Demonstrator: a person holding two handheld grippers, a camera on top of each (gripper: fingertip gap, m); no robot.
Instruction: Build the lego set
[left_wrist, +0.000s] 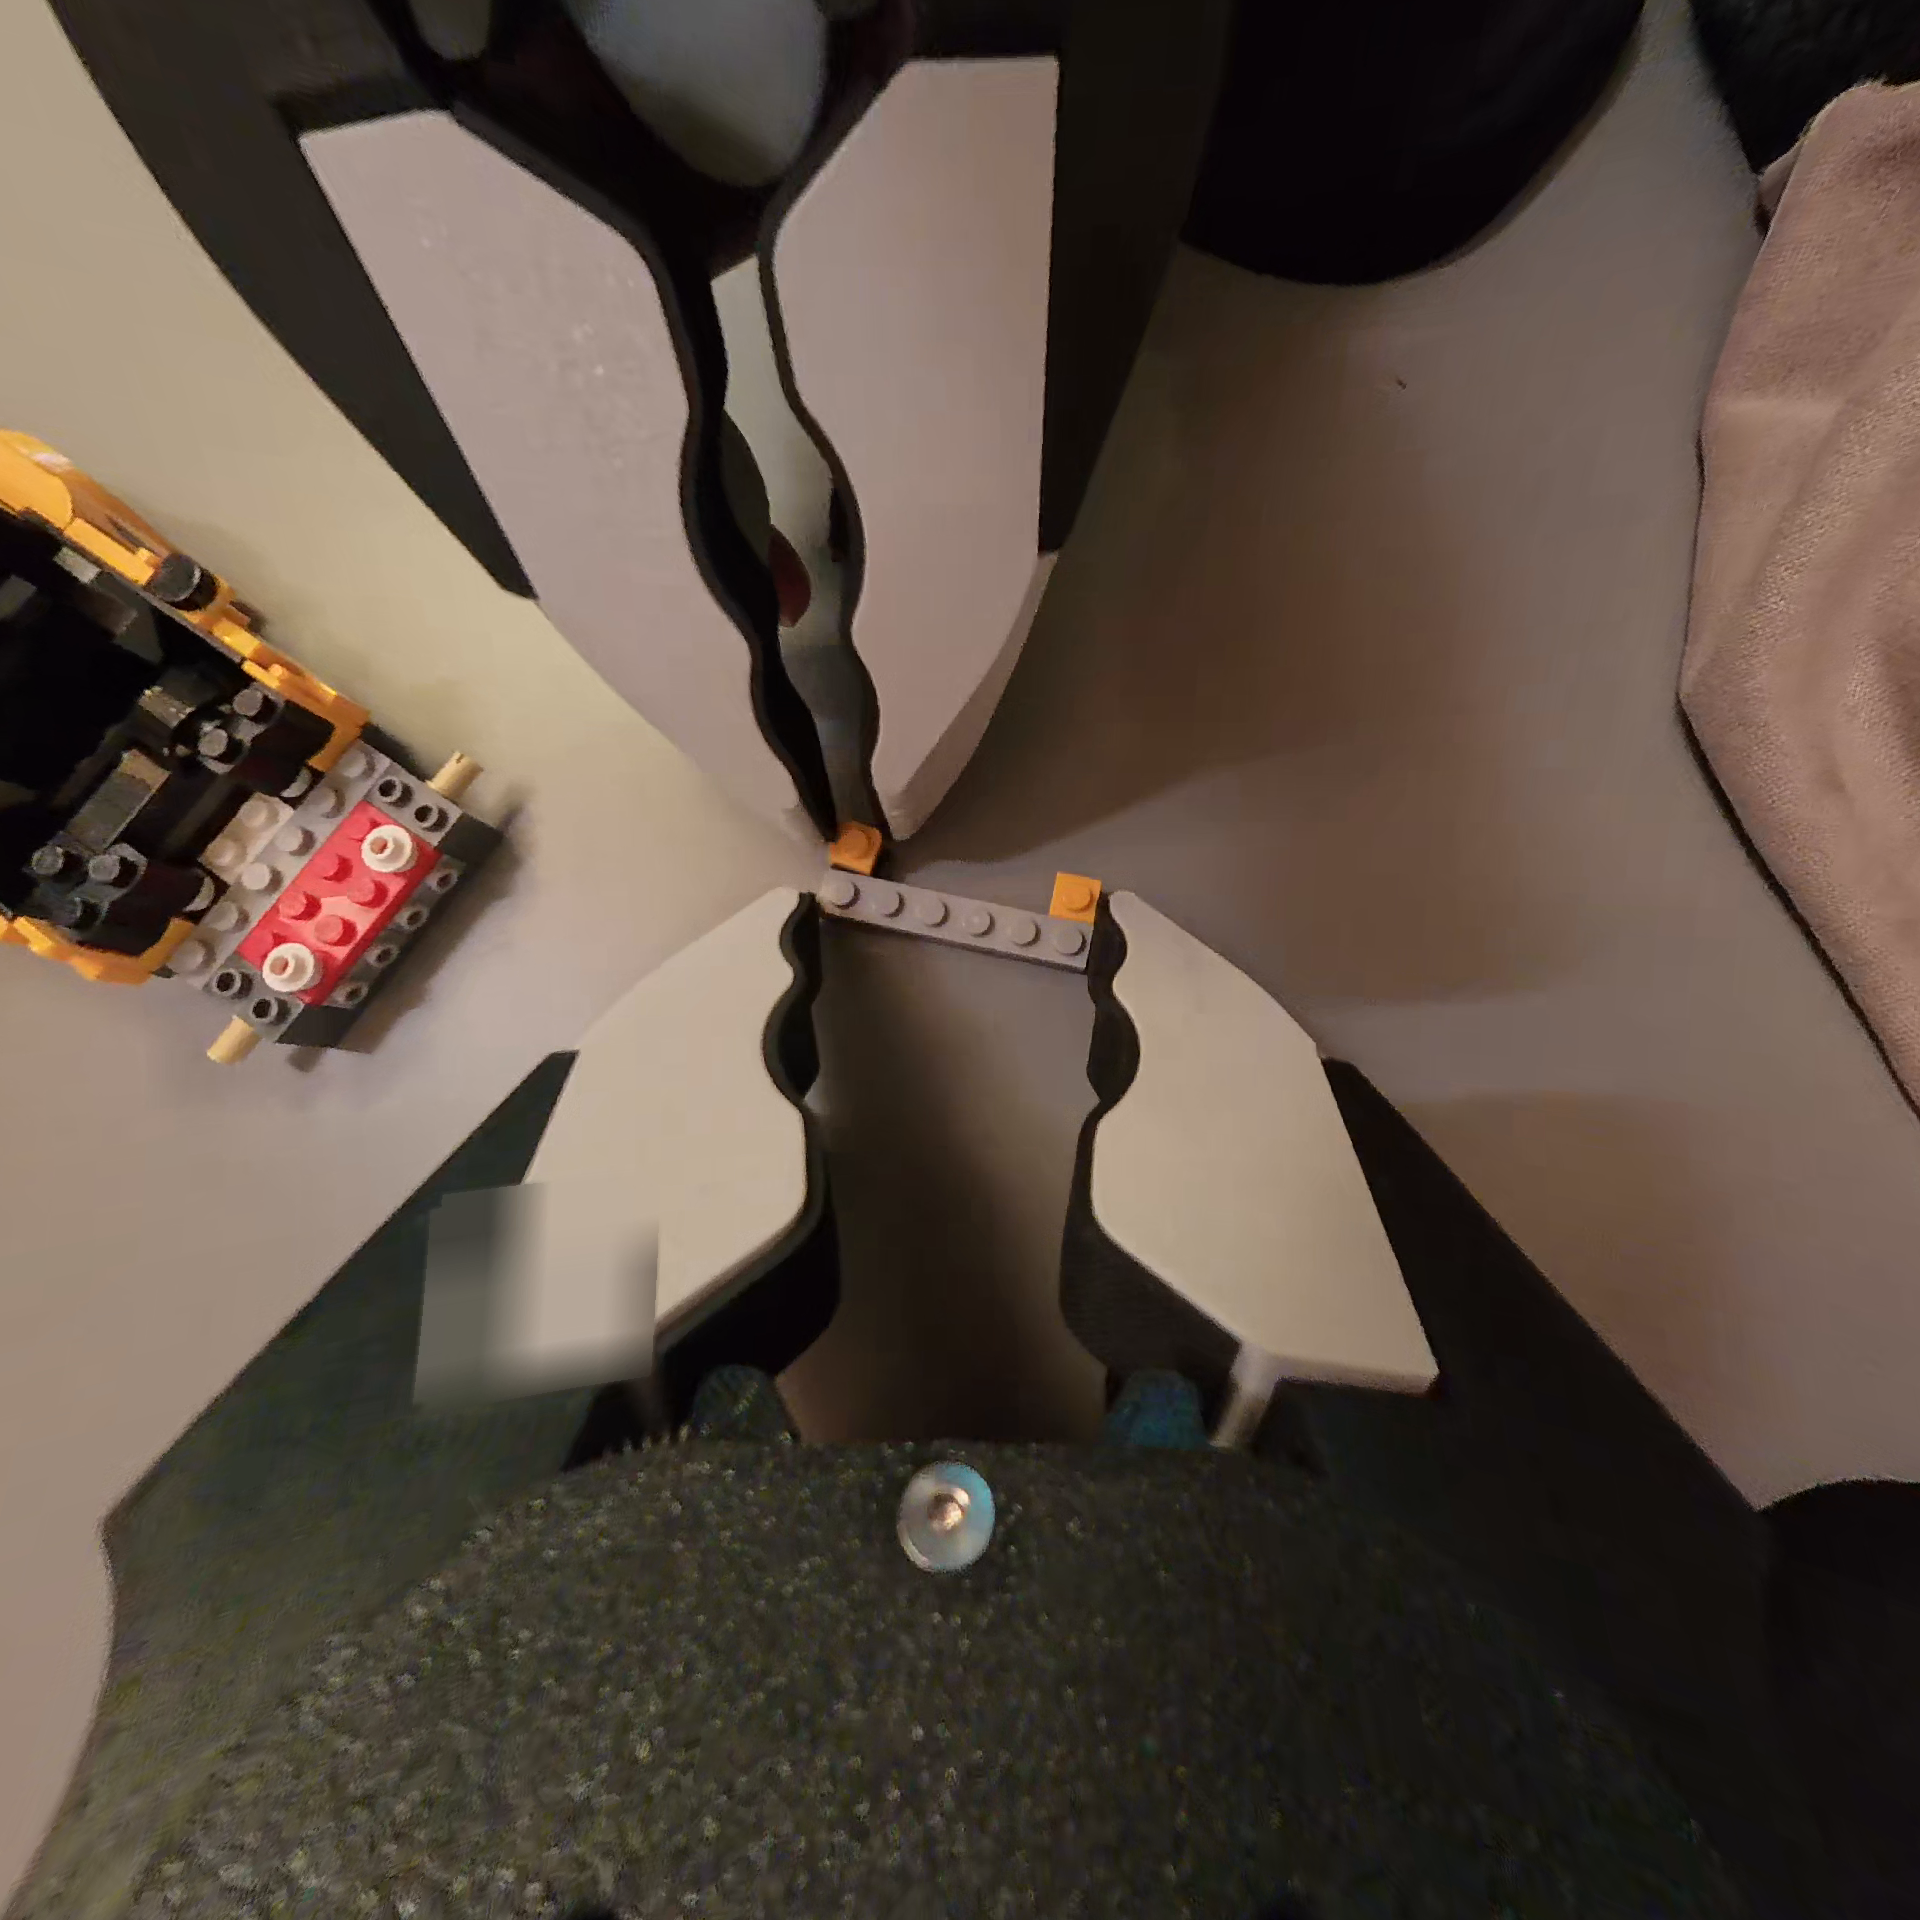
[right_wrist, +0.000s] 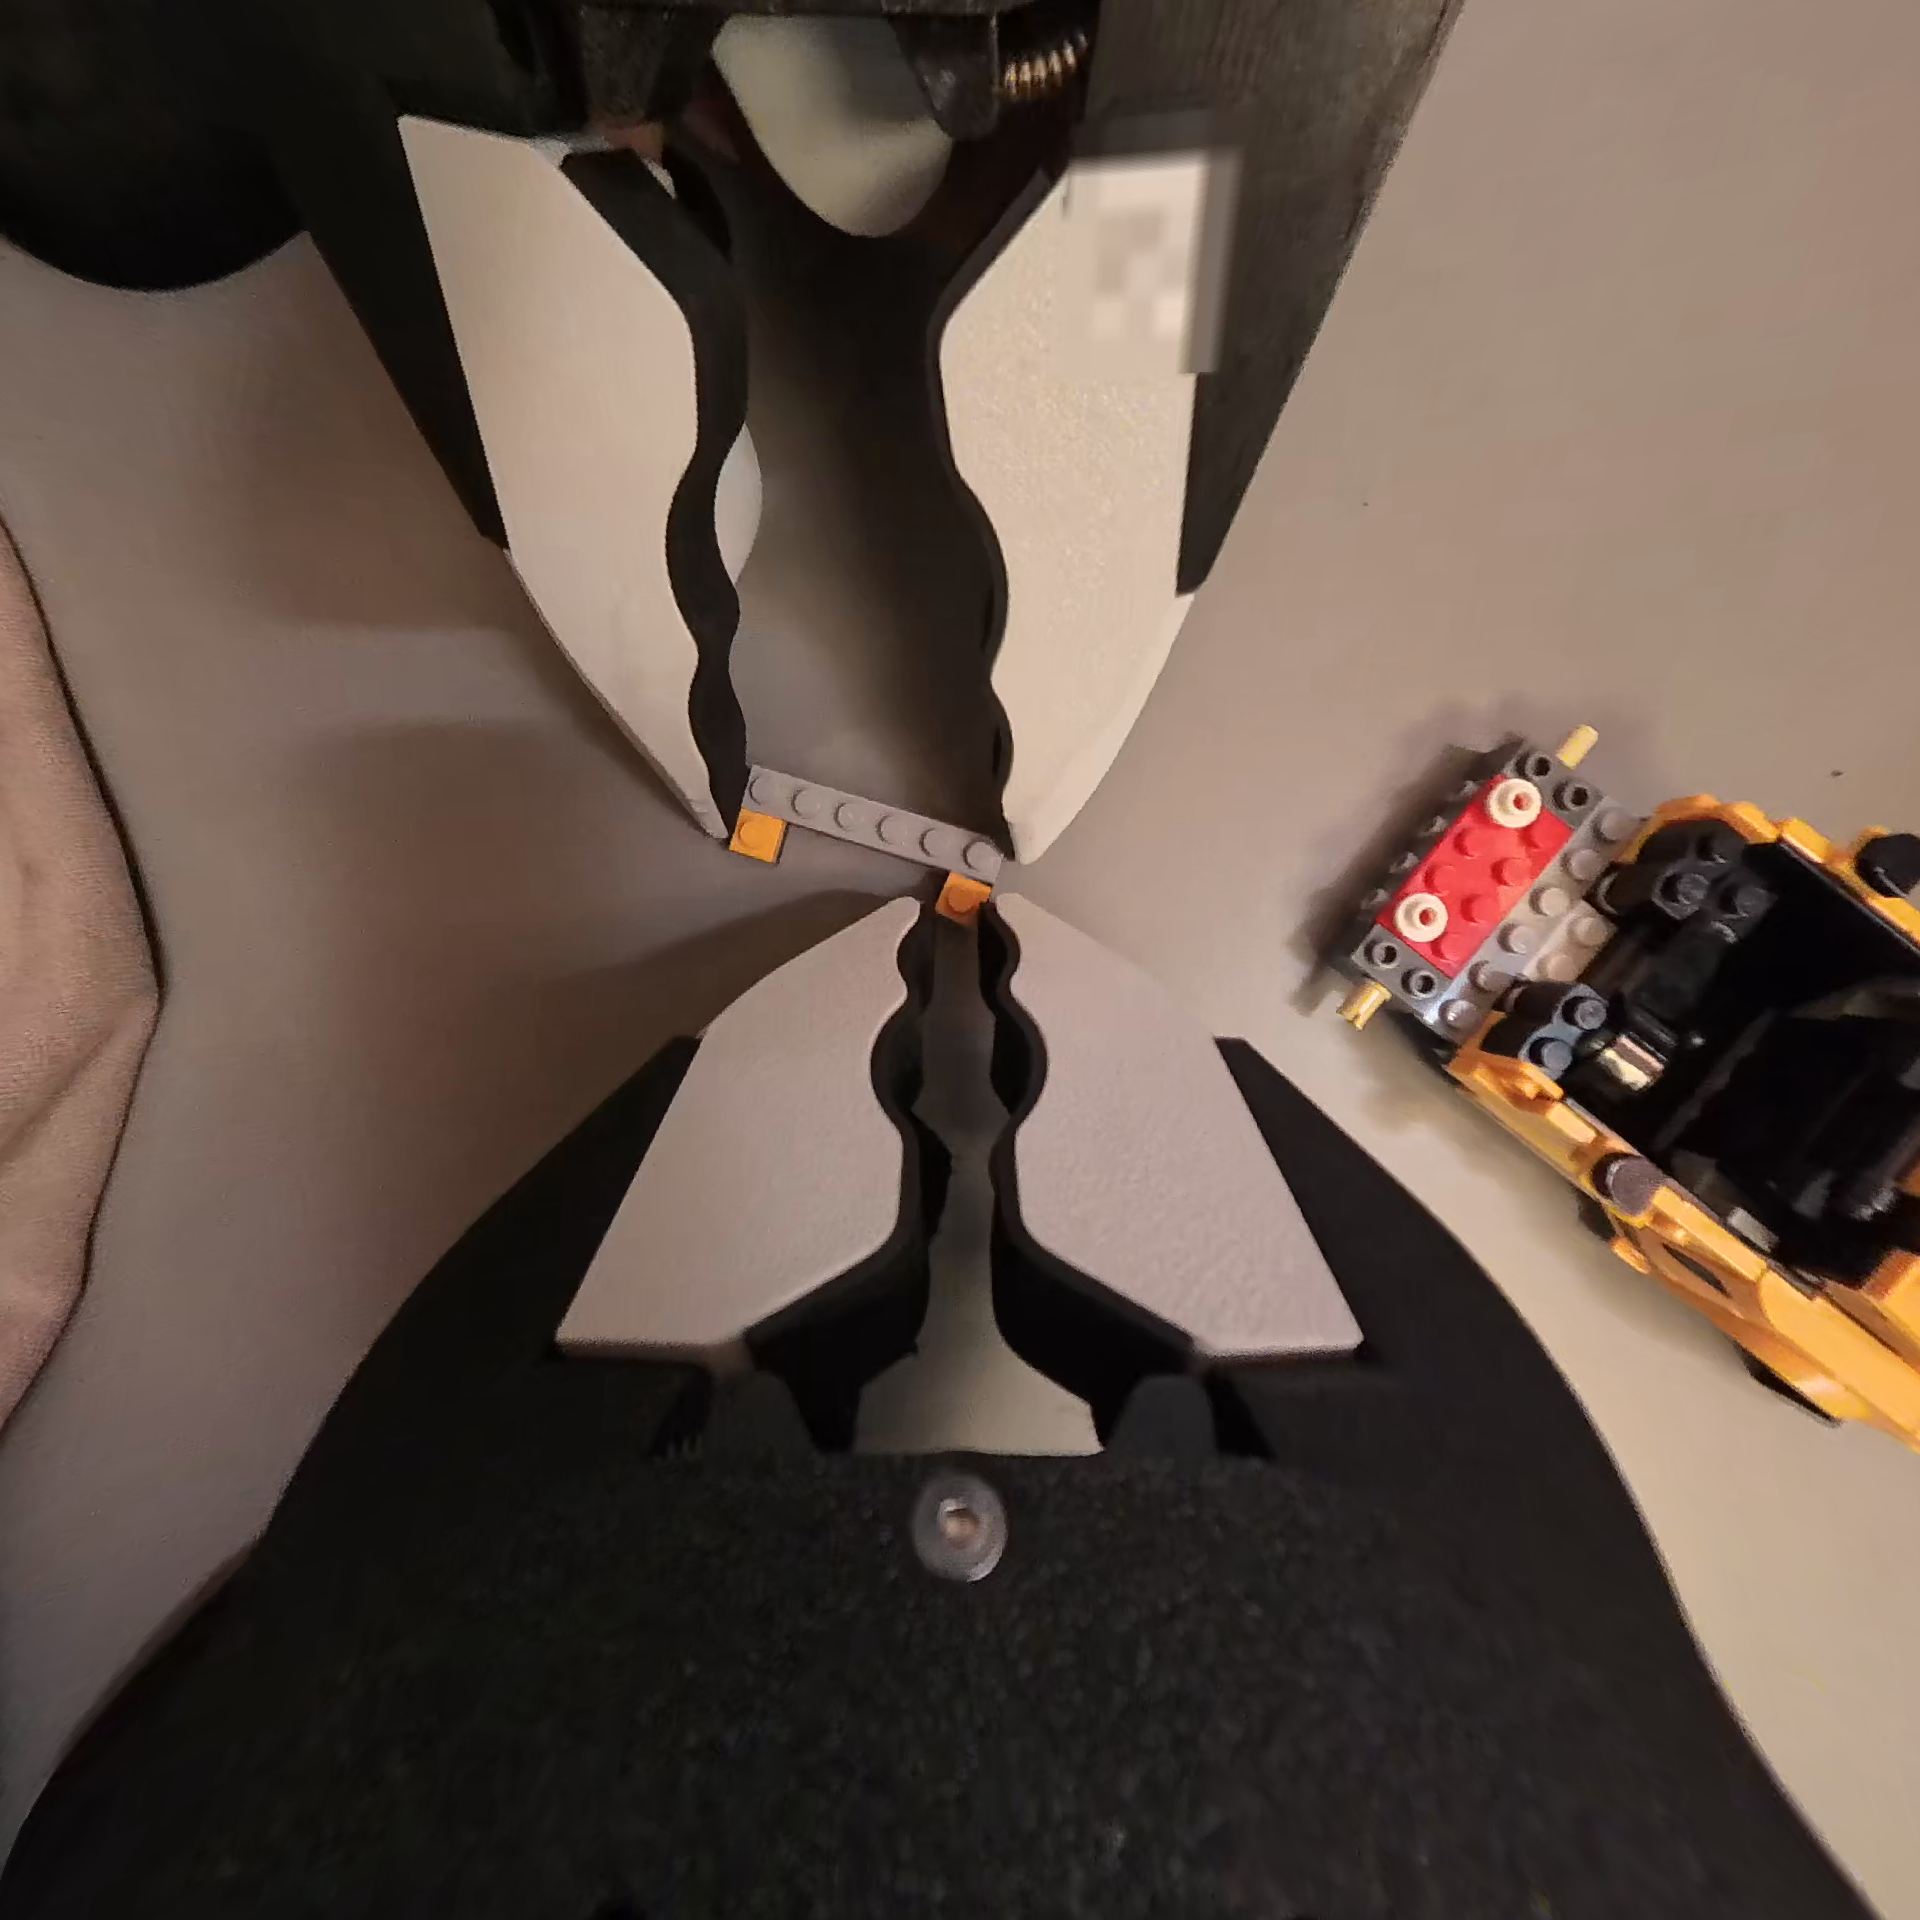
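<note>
Closest in the left wrist view: left gripper (left_wrist: 954, 940), fingers set moderately wide and clamped on the two ends of a long grey plate (left_wrist: 956, 923), held off the pale table (left_wrist: 1351, 623). Single row of studs along the plate's top. Stuck to the plate's far side at its right end, a small orange plate (left_wrist: 1076, 896), just beside the fingertip (left_wrist: 1117, 945) there. At the plate's left end, just beyond it, a second small orange plate (left_wrist: 856, 847), pinched in the narrow tips of the right gripper (left_wrist: 856, 831) reaching in from the opposite side; touching the grey plate or only hard against it, cannot tell.

Same grip from the right wrist view: right gripper (right_wrist: 961, 902) nearly closed on the orange piece (right_wrist: 960, 896), grey plate (right_wrist: 873, 821) straight beyond it, spanning the left gripper's (right_wrist: 868, 826) tips, other orange piece (right_wrist: 757, 832) at the plate's far-left end.

Well apart from the grey plate, to its left on the table, a partly built orange and black lego vehicle (left_wrist: 156, 810), red brick and grey studded base at its nearer end. Far to the plate's right, a fold of pinkish-grey cloth (left_wrist: 1818, 623).
</note>
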